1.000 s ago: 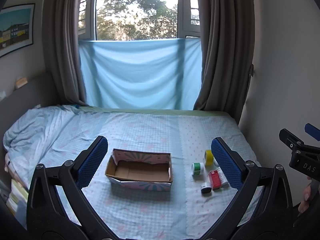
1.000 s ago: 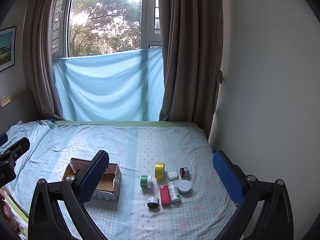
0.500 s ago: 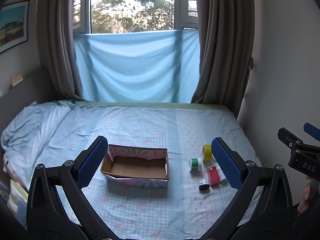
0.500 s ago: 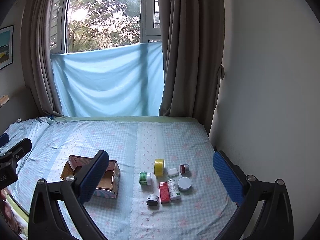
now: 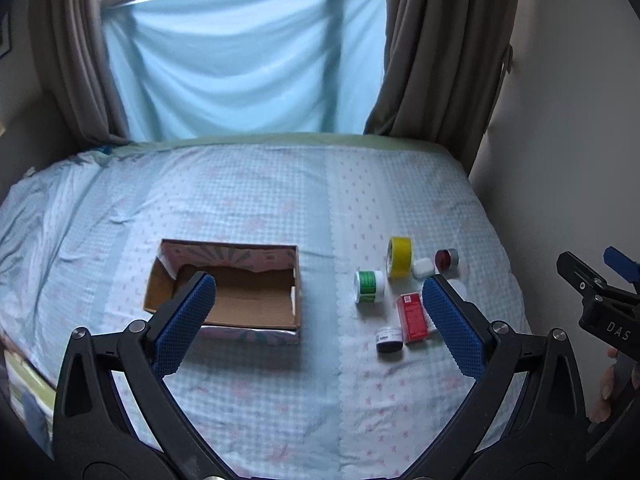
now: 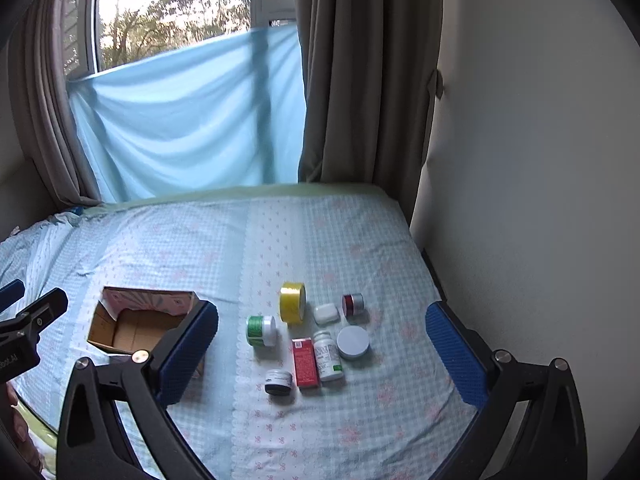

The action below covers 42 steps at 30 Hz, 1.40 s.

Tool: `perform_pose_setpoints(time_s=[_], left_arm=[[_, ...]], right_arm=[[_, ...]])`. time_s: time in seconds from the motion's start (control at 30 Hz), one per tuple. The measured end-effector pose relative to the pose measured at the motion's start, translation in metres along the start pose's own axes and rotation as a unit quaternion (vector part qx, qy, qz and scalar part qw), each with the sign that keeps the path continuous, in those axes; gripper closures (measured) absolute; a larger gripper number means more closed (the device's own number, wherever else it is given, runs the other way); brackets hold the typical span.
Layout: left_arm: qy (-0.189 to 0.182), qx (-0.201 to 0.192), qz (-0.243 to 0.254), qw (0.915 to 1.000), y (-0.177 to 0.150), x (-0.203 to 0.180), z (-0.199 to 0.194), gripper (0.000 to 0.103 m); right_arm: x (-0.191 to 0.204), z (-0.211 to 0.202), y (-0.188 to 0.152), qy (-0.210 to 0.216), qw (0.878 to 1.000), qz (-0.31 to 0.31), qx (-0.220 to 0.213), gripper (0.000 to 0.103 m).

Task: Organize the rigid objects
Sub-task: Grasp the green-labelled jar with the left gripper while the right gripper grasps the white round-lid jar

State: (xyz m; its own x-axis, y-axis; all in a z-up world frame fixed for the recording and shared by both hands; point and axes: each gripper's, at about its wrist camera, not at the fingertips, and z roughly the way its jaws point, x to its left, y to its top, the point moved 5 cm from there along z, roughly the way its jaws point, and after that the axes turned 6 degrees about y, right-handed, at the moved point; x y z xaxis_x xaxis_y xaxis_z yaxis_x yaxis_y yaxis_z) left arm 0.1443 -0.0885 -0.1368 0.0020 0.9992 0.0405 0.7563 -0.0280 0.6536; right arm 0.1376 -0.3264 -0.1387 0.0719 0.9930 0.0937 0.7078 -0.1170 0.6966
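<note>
- Over on the left, the box (image 5: 236,294) sits open on the bed (image 5: 248,200), cardboard floor bare, its printed far wall standing up.
- The left gripper (image 5: 320,312) hovers above the bed with its blue pads (image 5: 184,320) spread wide and nothing between them; one pad overlaps the box's near-left corner in its own view.
- Right of the box, well apart from it, lies the cluster: a green jar (image 6: 261,330) on its side, a yellow tape roll (image 6: 293,302) standing on edge just behind it, and a black jar (image 6: 278,382) nearest the viewer.
- Next come a red carton (image 6: 305,362) and a white bottle (image 6: 328,355), lying side by side and touching.
- Further right are a small white case (image 6: 326,313), a red-lidded jar (image 6: 353,304) and a round white lid (image 6: 352,342).
- The right gripper (image 6: 322,344) hangs above this cluster, fingers parted wide, gripping nothing.
- Rightmost, a plain wall (image 6: 540,160) runs alongside the bed.
</note>
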Motion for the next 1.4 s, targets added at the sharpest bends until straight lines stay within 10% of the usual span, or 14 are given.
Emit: perform_pose_setpoints(time_s=[0.5,1.13,1.4], left_arm=[[-0.037,0.175,0.033,0.9833,-0.034,-0.086,0.244,0.001],[-0.027,0.289,0.041,0.9562,-0.09,-0.133,0.416,0.008],[-0.049,0.312,0.045,0.9479,-0.101,-0.149,0.434,0.05]], right_arm=[[-0.085,0.212,-0.055,-0.05,0.98,0.086,0.173,0.0],[-0.126,0.41,-0.157,-0.074,0.903,0.254,0.34,0.008],[-0.129,0.432,-0.185,-0.077,0.884,0.286,0.362,0.035]])
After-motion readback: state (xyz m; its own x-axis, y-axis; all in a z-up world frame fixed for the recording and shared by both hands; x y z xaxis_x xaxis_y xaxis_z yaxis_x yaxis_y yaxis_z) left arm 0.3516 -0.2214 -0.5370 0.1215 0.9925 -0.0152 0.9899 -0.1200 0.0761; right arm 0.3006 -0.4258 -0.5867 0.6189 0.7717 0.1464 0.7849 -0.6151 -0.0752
